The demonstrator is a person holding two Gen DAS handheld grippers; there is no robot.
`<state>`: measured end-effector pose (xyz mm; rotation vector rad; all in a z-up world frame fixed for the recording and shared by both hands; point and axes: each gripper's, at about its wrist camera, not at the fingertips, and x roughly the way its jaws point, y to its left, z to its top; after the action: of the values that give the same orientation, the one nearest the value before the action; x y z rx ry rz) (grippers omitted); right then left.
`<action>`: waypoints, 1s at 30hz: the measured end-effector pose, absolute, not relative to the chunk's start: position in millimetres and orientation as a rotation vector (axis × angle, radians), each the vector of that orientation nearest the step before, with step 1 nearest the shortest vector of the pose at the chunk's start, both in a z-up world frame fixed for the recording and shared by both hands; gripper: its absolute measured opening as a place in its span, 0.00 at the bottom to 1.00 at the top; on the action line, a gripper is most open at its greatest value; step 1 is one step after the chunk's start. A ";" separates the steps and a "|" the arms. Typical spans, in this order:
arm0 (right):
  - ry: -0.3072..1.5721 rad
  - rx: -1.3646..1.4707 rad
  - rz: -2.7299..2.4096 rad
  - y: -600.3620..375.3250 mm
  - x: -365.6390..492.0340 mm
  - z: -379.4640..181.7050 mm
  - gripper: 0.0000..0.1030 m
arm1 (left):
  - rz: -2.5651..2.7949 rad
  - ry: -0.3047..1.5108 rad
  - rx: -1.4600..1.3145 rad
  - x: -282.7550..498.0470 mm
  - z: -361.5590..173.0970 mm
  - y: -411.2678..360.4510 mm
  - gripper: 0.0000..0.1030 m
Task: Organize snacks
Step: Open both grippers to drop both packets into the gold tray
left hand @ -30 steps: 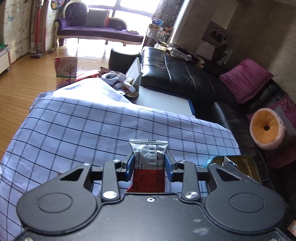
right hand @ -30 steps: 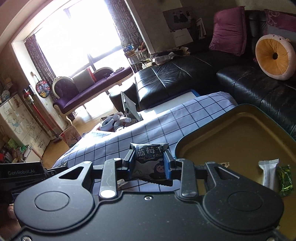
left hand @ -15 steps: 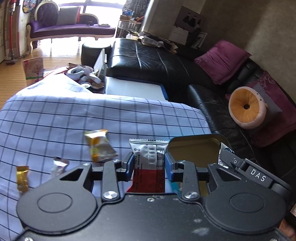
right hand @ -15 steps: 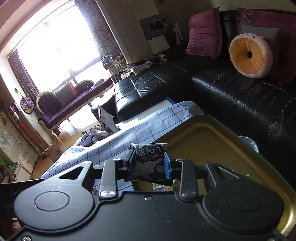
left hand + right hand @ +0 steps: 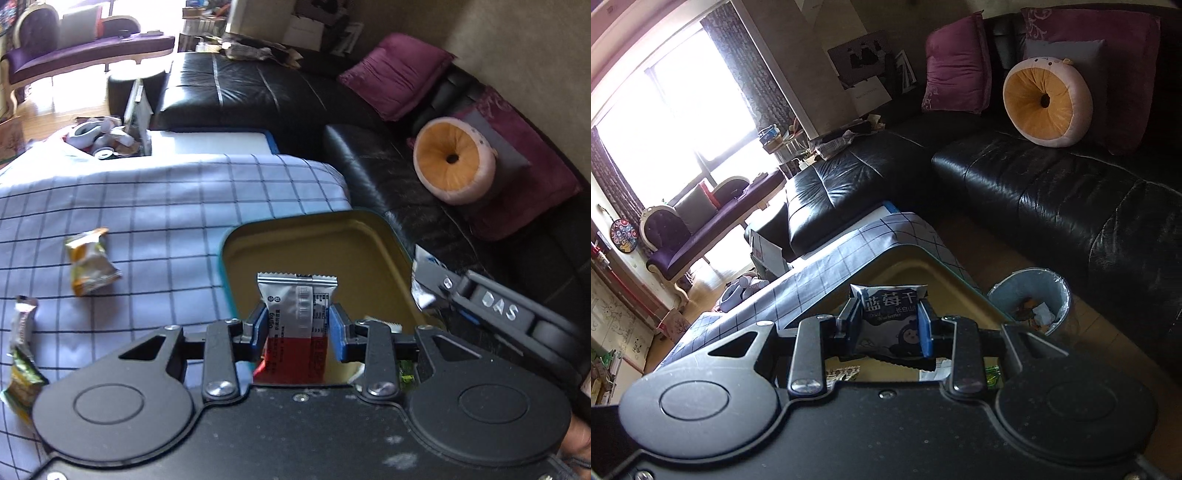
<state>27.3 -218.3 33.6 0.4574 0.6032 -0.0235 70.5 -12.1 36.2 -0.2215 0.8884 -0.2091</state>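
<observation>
**Both packets now poised over the tin**

Nearest the left camera, the left gripper [image 5: 298, 328] has its blue fingers [image 5: 258, 326] closed on a silver-and-red foil snack packet [image 5: 297, 314]. A second ago that packet hung over bare checked cloth; now it hangs over the shallow gold-lined metal tin [image 5: 258, 236], so release looks close. The right gripper [image 5: 886, 326] likewise has swung in over the tin [image 5: 955, 275], fingers clamped on a dark blueberry snack packet [image 5: 888, 319], and it shows at the tin's right edge in the left view [image 5: 495, 306].

Under both gripper bodies the tin's near part is cut off; only slivers of a white wrapper [image 5: 384, 324] and a green wrapper [image 5: 993, 376] show. Further left on the blue-checked desk cover [image 5: 166, 206], a yellow-and-silver packet [image 5: 90, 266] and two small sweets [image 5: 24, 314] await collection, the nearest partly hidden.
</observation>
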 end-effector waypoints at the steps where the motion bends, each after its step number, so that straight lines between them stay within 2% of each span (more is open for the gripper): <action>1: 0.606 0.457 -0.024 -219.8 28.4 32.6 0.41 | -0.215 0.890 -0.206 69.2 34.2 -18.6 0.32; 8: 0.614 0.429 0.004 -215.8 38.7 31.2 0.41 | -0.226 0.874 -0.142 62.6 30.9 -37.8 0.32; 18: 0.579 0.366 0.048 -203.1 46.9 31.6 0.43 | -0.202 0.875 -0.164 61.1 36.3 -26.6 0.32; 30: 0.701 0.349 0.003 -200.2 47.7 27.4 0.43 | -0.178 0.864 -0.152 55.1 43.7 -20.1 0.34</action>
<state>47.7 -200.2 27.4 0.3488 0.7010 0.0031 55.1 -20.1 43.7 -0.1516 0.8638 -0.1779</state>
